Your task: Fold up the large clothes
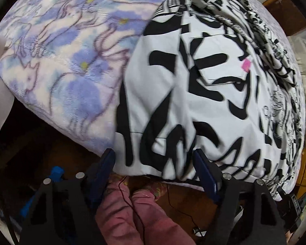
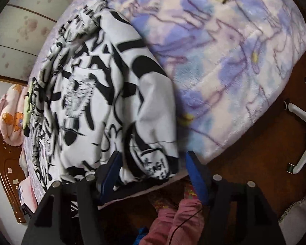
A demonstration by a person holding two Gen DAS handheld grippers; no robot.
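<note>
A large white garment with bold black print [image 1: 193, 94] lies folded over on a bed covered by a purple and white fleece blanket [image 1: 61, 61]. Its near hem hangs at the bed's front edge. My left gripper [image 1: 155, 159] is open, its blue fingers straddling the hem, nothing pinched. In the right wrist view the same garment [image 2: 95, 94] lies bunched, a printed cuff end [image 2: 153, 163] between the fingers. My right gripper [image 2: 153, 161] is open at that cuff.
The blanket [image 2: 234, 71] covers the bed to the right. A wooden headboard [image 2: 6, 163] and pink pillow [image 2: 10, 114] sit at left. A white chair base [image 2: 304, 122] stands on the dark floor. My pink trousers [image 1: 136, 216] and a black cable show below.
</note>
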